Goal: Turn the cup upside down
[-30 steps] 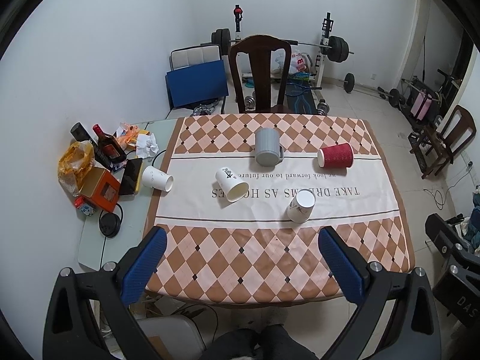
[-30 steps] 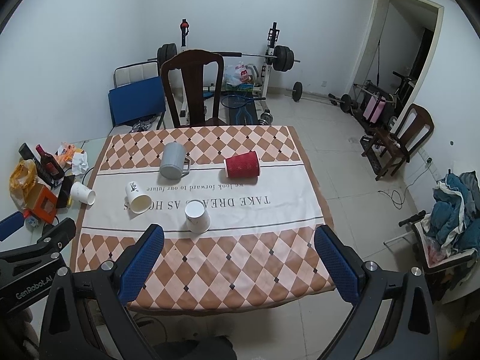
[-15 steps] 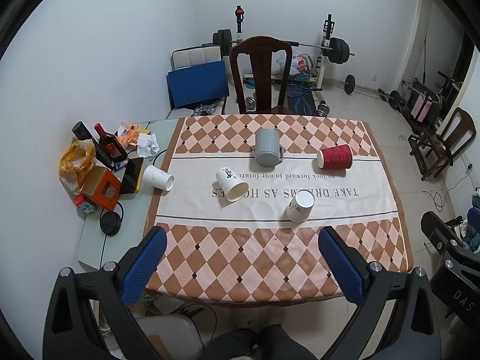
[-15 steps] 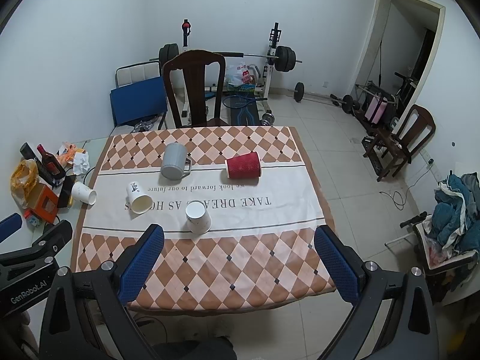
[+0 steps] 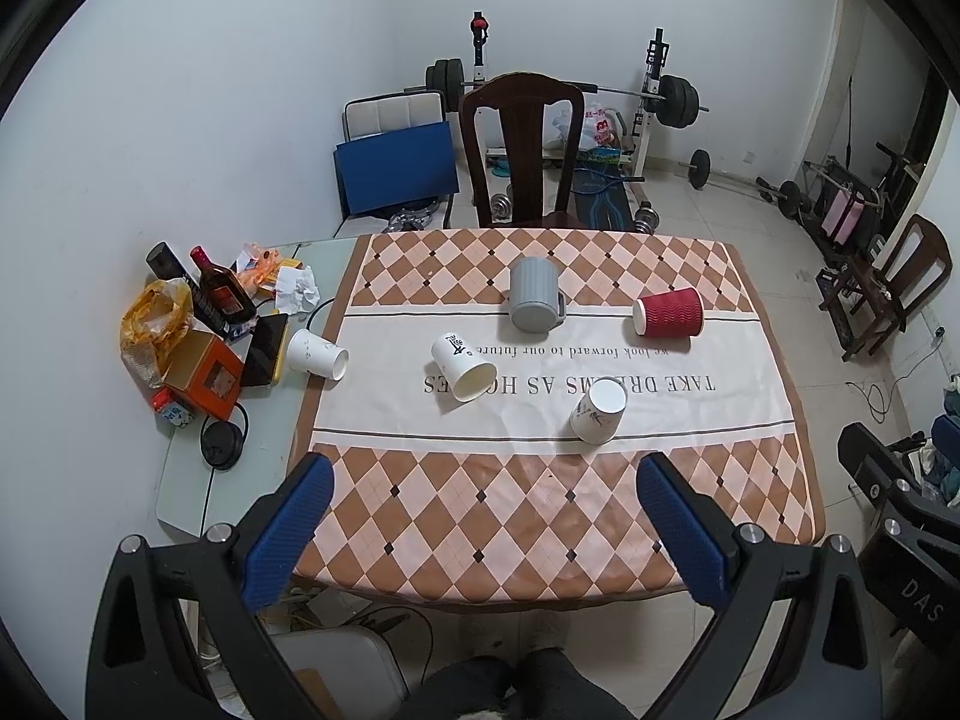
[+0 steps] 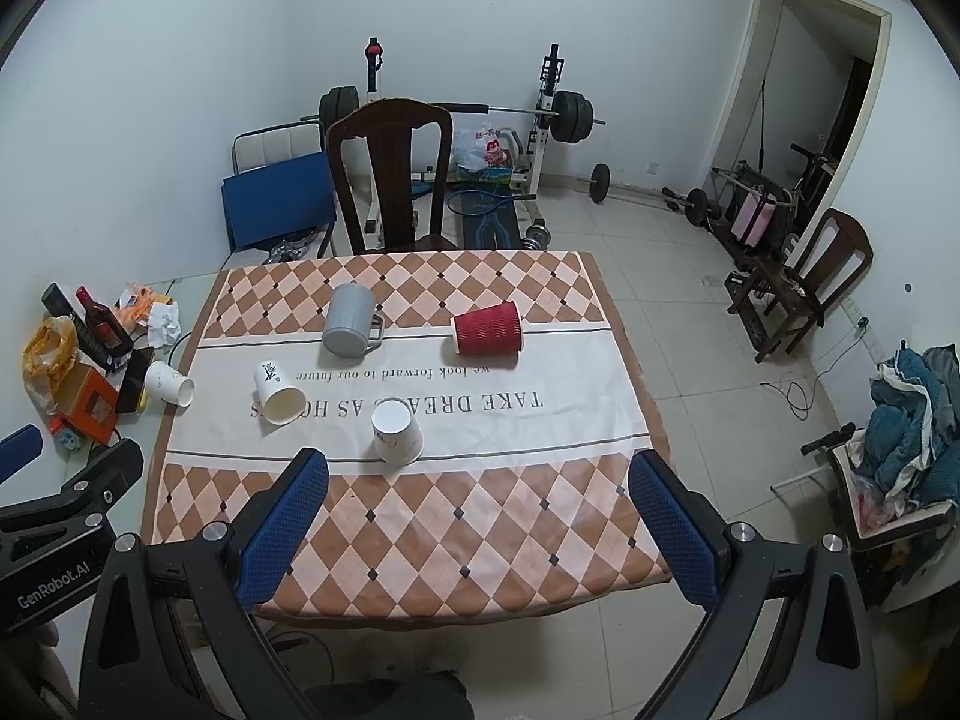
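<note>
Both hand-held grippers hovering spread, empty — L point(image 5: 483, 480), R point(image 6: 477, 477); nearest paper cup point(image 6: 396, 432) sitting inverted on tabletop point(image 6: 420, 540).

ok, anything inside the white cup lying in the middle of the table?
The white cup lies on its side on the tablecloth, mouth toward the camera. What shows of the inside looks bare and pale; the deepest part near the base is hidden.
</note>
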{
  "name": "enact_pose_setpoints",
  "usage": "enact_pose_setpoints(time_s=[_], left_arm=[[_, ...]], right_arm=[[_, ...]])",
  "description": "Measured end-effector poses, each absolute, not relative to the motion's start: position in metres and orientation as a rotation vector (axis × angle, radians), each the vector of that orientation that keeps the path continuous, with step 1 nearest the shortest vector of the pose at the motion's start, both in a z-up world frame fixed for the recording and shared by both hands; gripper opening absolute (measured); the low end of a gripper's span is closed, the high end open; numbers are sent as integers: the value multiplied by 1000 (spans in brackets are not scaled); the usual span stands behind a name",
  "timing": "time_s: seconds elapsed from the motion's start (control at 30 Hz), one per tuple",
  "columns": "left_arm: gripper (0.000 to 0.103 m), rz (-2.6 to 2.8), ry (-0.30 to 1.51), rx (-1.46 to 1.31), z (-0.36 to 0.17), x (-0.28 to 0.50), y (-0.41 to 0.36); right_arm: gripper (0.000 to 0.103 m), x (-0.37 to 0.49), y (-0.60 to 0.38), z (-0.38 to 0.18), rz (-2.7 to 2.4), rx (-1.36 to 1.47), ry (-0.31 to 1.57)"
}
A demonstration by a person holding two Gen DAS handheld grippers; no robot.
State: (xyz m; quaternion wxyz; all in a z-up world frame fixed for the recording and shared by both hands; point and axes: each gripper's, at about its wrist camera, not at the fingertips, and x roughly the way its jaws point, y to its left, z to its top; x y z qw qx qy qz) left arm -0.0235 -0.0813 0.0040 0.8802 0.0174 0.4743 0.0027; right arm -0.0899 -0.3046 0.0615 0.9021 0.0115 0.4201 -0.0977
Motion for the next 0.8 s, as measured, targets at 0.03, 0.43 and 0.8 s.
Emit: enact_pose_setpoints(time_s=[0.03,0.43,0.8], left_arm=[[103,6,988,35,3,-24,-81],[103,5,986,37,4,-25,-81],[103,16,997,31,8,-22,-80]], right_arm=[[101,-90,-305,61,-201,24,868],[101,-91,-305,59,-196,24,874],[101,-92,-304,59,-192,26,878]])
